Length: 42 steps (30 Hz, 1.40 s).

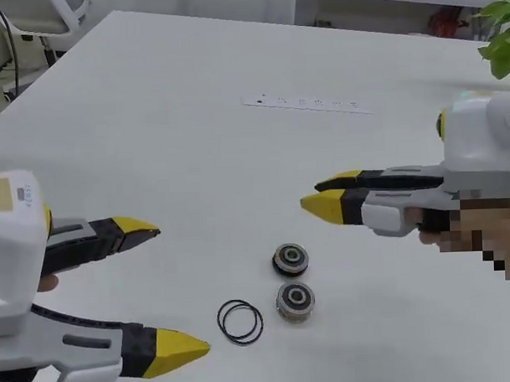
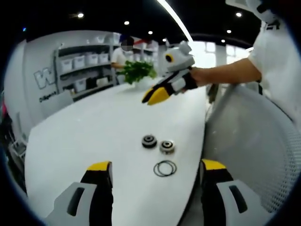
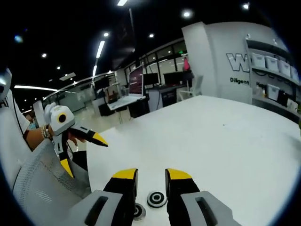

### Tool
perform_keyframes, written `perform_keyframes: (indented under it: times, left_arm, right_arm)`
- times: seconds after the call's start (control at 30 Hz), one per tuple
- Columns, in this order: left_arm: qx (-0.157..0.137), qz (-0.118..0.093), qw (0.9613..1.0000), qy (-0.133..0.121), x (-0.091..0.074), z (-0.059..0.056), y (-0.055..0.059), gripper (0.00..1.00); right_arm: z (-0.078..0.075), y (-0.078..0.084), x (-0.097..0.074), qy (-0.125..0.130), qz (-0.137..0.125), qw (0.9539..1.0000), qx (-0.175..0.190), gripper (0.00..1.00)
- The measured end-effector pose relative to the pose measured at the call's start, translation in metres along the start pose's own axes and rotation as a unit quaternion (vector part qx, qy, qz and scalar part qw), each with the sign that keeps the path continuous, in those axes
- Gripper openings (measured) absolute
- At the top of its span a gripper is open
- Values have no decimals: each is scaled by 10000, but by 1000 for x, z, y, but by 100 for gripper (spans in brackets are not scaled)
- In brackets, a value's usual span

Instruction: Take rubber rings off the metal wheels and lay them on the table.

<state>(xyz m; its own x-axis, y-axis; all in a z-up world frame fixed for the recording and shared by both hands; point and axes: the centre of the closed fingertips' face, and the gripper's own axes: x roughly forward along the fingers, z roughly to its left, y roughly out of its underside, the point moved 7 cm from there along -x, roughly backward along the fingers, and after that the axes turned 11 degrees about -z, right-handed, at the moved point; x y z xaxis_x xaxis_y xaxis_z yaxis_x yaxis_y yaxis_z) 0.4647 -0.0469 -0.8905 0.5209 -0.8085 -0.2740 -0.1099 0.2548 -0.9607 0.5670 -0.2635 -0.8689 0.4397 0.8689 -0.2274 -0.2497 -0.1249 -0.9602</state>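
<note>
Left tool (image 1: 170, 290): jaws wide apart, empty, low over the bench (image 1: 152, 119). Right tool (image 1: 315, 197): jaws narrow, tips almost together, nothing between them, held above the bench.

Work sits between the two tools. The two rubber rings (image 1: 239, 321) lie flat and overlapping on the bench, dead ahead of the left tool's open gap and clear of both tools. The grey wheel (image 1: 295, 299) is just beside the rings, on the right tool's side. The dark-rimmed wheel (image 1: 290, 258) is just beyond it, the closer of the two to the right tool's tips. In the right gripper view that wheel sits in line with the tool's gap.

My read on the step: two rings are already laid down and the grey wheel looks stripped. The other wheel's rim is darker, so it may carry a ring. It's too small to tell.

If it does, the next move needs one tool to pin the wheel flat and the other to nip the rubber at the rim and peel it off. The right tool is best placed for the peel. The bench is smooth, so an unpinned wheel will likely skid.
</note>
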Motion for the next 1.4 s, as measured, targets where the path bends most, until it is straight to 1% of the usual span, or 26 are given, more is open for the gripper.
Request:
perform_keyframes:
  times: [0.1, 0.2, 0.3, 0.4, 0.53, 0.67, 0.73, 0.77, 0.8, 0.87, 0.93, 0.97, 1.0, 1.03, 1.13, 1.17, 1.2, 1.3, 1.33, 1.37, 1.4]
  left_arm:
    - [145, -6, 9999, -15, 0, 6, -7, 77]
    - [298, -22, 9996, 13, 1, 13, -16, 77]
    - [395, -21, 9992, 41, 2, 18, -22, 77]
    - [502, -97, 9987, 39, 5, 24, -32, 76]
    - [624, -182, 9978, 94, 9, 28, -44, 76]
    - [829, -234, 9962, 157, 16, 34, -59, 75]
    - [891, -334, 9952, 228, 21, 37, -67, 75]
    - [904, -421, 9946, 277, 25, 38, -72, 75]
    - [903, -455, 9945, 287, 28, 40, -74, 75]
    - [930, -511, 9939, 314, 36, 43, -80, 74]
    - [971, -534, 9933, 335, 45, 44, -85, 73]
    - [981, -536, 9931, 340, 46, 44, -86, 73]
    - [1073, -575, 9919, 376, 51, 43, -92, 73]
    - [1103, -635, 9911, 382, 54, 43, -95, 73]
    - [1076, -818, 9899, 427, 65, 42, -105, 72]
    - [1098, -844, 9894, 428, 68, 42, -107, 72]
    - [1133, -880, 9888, 416, 74, 47, -106, 71]
    - [1143, -1020, 9876, 348, 87, 51, -107, 68]
    - [1083, -1122, 9873, 298, 93, 53, -105, 66]
    - [919, -1200, 9883, 185, 99, 56, -102, 65]
    - [855, -1199, 9890, 113, 103, 59, -98, 65]
  right_arm:
    - [-7, -1, -1, 101, -61, 9999, 55, 21]
    - [-13, 1, -1, 207, -71, 9997, 83, 21]
    - [-16, 5, 2, 248, -92, 9995, 166, 20]
    - [-17, 10, 6, 272, -75, 9994, 213, 20]
    - [-17, 20, 9, 243, 18, 9993, 282, 20]
    - [-20, 36, 6, 329, 124, 9985, 421, 20]
    - [-22, 45, 4, 326, 217, 9979, 512, 20]
    - [-23, 50, 3, 308, 264, 9974, 593, 20]
    - [-24, 54, 1, 318, 307, 9968, 666, 19]
    - [-26, 61, -2, 361, 435, 9961, 681, 20]
    - [-28, 64, -3, 380, 504, 9958, 661, 20]
    - [-28, 65, -3, 383, 516, 9957, 662, 19]
    - [-29, 66, -3, 387, 537, 9955, 680, 19]
    - [-29, 67, -3, 389, 558, 9953, 684, 20]
    - [-28, 72, -1, 347, 645, 9951, 657, 19]
    - [-28, 73, 0, 344, 663, 9951, 651, 19]
    - [-28, 75, 1, 336, 696, 9949, 641, 19]
    - [-26, 77, 4, 285, 744, 9949, 618, 19]
    - [-25, 78, 5, 252, 764, 9950, 600, 19]
    - [-24, 78, 6, 228, 780, 9950, 574, 19]
    - [-23, 79, 7, 211, 791, 9951, 558, 19]
